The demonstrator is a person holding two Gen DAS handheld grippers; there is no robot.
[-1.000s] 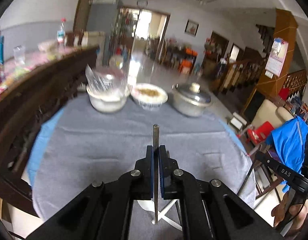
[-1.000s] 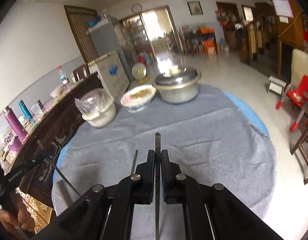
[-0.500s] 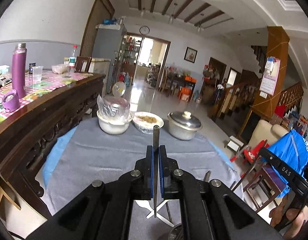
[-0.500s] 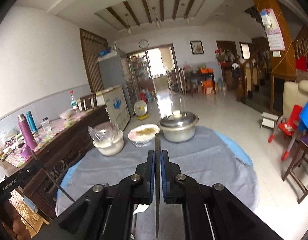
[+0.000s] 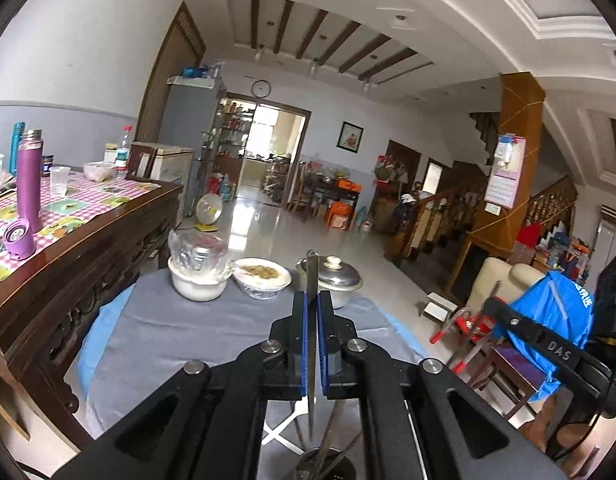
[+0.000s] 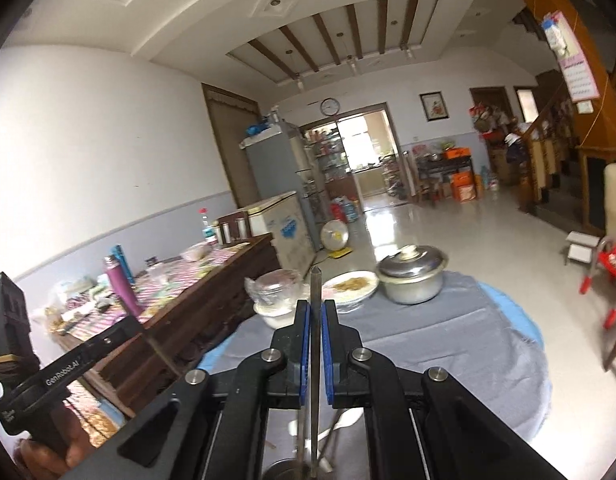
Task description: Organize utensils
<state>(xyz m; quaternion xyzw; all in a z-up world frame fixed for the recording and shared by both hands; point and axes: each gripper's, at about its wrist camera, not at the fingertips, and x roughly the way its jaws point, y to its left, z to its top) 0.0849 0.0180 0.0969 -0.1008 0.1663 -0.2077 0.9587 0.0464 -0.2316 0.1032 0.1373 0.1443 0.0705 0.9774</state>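
Observation:
My left gripper [image 5: 312, 300] is shut on a thin metal utensil [image 5: 311, 276] held upright, its lower end hanging above a round metal holder [image 5: 326, 466] with several utensils in it. My right gripper [image 6: 316, 308] is shut on another thin metal utensil [image 6: 315, 284], also upright, above the same metal holder [image 6: 288, 470]. Both grippers are raised above the grey-clothed round table [image 5: 156, 332]. The right gripper also shows at the right of the left wrist view [image 5: 548, 350]; the left gripper shows at the left of the right wrist view [image 6: 72, 368].
At the table's far side stand a plastic-covered white bowl [image 5: 198, 276], a dish of food [image 5: 262, 276] and a lidded steel pot [image 5: 334, 280]. A dark wooden sideboard [image 5: 68, 256] with a purple flask [image 5: 29, 184] runs along the left. Chairs and a blue cloth [image 5: 556, 320] stand right.
Both grippers have risen and tilted up with their utensils, so the views now show more room and ceiling. The metal holder has come into sight below both.

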